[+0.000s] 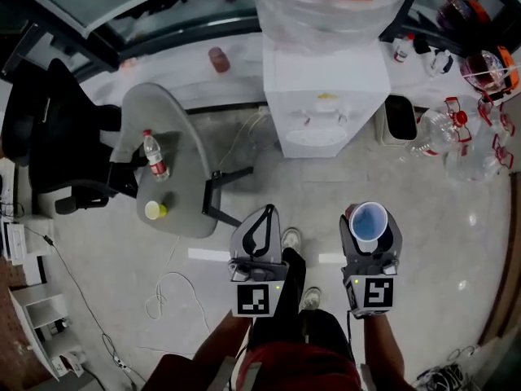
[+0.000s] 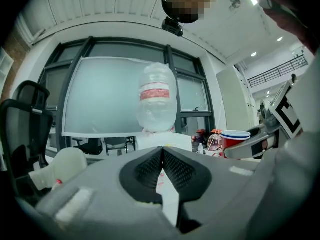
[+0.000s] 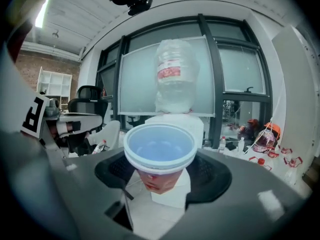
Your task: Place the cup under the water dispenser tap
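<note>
A red paper cup (image 1: 369, 221) with a white rim and a blue inside stands upright between the jaws of my right gripper (image 1: 370, 228), which is shut on its wall. In the right gripper view the cup (image 3: 160, 154) fills the middle, and the white water dispenser (image 3: 175, 121) with its big bottle stands beyond it. In the head view the dispenser (image 1: 326, 96) is at the top centre, some way ahead of both grippers, its taps (image 1: 319, 120) on the front. My left gripper (image 1: 259, 228) is shut and holds nothing; its jaws (image 2: 162, 156) meet tip to tip.
A grey table (image 1: 175, 137) at left carries a small water bottle (image 1: 155, 155) and a yellow cup (image 1: 155, 210). A black office chair (image 1: 57, 137) is further left. Several large empty bottles (image 1: 464, 137) lie at right beside a dark bin (image 1: 401, 119). Cables (image 1: 175, 287) trail on the floor.
</note>
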`<action>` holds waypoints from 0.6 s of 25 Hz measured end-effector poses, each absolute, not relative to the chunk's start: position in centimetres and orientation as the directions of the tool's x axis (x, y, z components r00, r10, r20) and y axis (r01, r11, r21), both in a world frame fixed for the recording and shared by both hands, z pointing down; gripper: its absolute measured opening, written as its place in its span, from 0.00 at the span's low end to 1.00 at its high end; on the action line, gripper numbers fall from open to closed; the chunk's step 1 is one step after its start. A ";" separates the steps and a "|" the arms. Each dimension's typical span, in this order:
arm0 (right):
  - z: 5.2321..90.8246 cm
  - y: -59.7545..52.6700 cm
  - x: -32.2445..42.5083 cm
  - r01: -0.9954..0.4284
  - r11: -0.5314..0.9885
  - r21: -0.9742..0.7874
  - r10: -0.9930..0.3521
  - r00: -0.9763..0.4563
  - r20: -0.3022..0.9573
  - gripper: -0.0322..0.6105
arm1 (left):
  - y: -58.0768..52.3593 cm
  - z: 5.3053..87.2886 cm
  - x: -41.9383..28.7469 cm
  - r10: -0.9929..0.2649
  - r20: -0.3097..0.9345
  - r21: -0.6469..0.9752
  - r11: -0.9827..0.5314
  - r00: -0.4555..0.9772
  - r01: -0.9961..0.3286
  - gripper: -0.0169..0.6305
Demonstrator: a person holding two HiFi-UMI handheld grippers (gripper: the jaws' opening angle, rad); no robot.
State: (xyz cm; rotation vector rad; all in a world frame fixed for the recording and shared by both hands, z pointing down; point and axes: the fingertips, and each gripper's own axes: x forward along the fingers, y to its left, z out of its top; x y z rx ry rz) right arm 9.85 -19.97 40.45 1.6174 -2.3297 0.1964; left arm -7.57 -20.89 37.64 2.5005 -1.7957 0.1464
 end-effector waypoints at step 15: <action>58.8 -26.0 4.8 -0.921 0.390 -0.013 -0.836 -0.360 0.414 0.52 | -26.4 55.8 -9.7 -0.922 0.191 0.013 -0.342 0.338 -0.940 0.03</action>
